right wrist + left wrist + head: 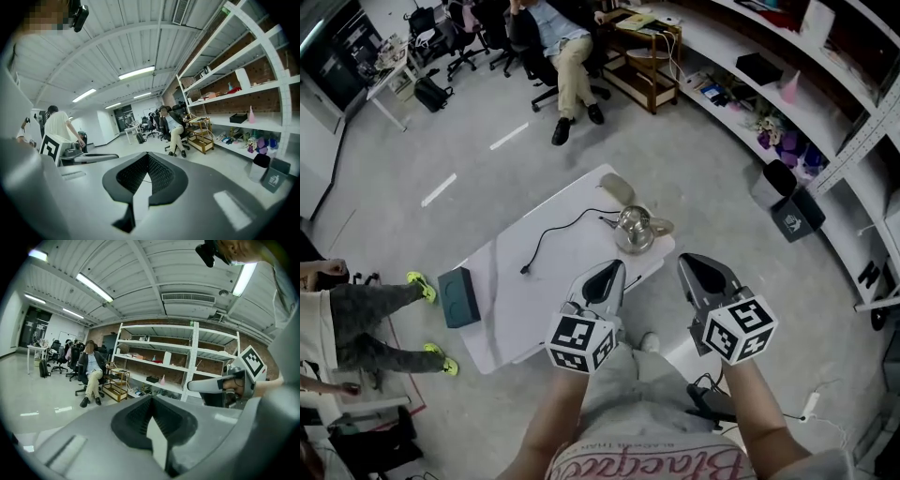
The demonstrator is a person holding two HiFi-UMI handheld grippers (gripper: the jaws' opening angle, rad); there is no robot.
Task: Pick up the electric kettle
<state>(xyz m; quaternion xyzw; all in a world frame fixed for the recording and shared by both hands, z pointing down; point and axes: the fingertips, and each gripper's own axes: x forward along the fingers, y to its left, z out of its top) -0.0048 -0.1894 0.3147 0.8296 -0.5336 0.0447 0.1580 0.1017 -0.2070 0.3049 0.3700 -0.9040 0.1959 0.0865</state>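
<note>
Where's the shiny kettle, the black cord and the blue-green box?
kettle (634,231), head view, its shiny lid.
black cord (555,228), head view, middle of the wire.
blue-green box (458,296), head view, its top face.

- A white table (534,291) stands on the grey floor (694,159).
- A steel electric kettle (634,228) sits near the table's far right edge.
- A beige object (617,188) lies just beyond the kettle.
- A black cord (558,234) trails across the middle.
- A dark teal box (458,296) is at the left end.
</note>
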